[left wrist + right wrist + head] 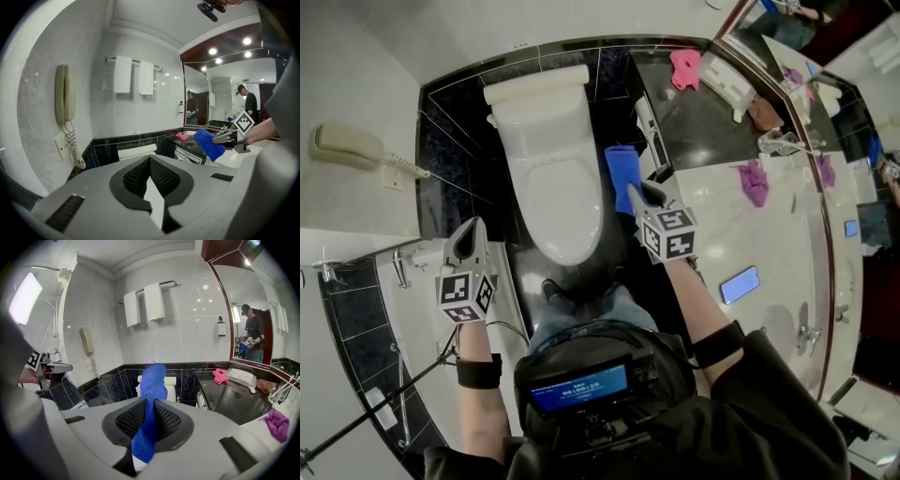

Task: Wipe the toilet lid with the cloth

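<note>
The white toilet (551,164) stands against the black tiled wall with its lid (558,202) down. My right gripper (635,191) is shut on a blue cloth (621,175), held in the air just right of the lid; the blue cloth (150,413) runs up between the jaws in the right gripper view. My left gripper (470,234) is shut with nothing in it, off the toilet's left side over the pale floor. From the left gripper view, only the toilet's tank (136,151) shows, with the blue cloth (208,144) hanging from my right gripper (216,139).
A black vanity counter (698,117) on the right carries a pink cloth (684,67), a white tray (727,82) and a purple cloth (755,181). A wall phone (347,146) hangs on the left. Two white towels (145,304) hang above the toilet. A tripod leg (384,398) crosses the floor lower left.
</note>
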Action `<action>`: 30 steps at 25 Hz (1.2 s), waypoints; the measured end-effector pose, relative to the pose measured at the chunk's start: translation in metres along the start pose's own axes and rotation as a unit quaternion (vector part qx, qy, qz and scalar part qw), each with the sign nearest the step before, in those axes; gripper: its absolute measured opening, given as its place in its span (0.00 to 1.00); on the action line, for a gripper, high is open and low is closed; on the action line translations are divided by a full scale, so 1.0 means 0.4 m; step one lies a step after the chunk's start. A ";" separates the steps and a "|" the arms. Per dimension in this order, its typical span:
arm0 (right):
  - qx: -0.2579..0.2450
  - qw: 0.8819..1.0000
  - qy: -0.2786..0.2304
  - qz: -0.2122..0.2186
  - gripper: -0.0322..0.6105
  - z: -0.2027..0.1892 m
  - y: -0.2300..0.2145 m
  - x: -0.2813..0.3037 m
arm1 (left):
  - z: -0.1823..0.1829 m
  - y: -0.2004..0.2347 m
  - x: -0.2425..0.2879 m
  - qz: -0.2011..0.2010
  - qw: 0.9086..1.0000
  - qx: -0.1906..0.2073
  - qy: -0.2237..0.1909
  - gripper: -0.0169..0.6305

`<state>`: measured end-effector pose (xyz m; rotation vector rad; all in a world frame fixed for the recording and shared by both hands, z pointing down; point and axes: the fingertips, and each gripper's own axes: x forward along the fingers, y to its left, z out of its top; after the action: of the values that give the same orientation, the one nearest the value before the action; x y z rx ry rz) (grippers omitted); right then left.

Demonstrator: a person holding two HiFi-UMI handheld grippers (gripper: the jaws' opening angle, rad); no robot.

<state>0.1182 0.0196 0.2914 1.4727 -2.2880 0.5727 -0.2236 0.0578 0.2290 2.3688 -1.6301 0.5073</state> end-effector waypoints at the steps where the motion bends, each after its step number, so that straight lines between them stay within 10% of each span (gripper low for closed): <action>1: 0.001 1.000 0.000 0.000 0.17 0.002 0.001 0.001 | 0.001 0.003 0.002 0.004 1.000 0.005 0.002 0.03; 30: 0.014 1.000 0.004 0.016 0.17 -0.030 -0.067 0.005 | 0.011 -0.080 0.029 -0.004 1.000 0.013 0.001 0.03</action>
<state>0.1427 0.0143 0.3065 1.4470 -2.3105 0.6199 -0.1894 0.0577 0.2301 2.3921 -1.6232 0.5317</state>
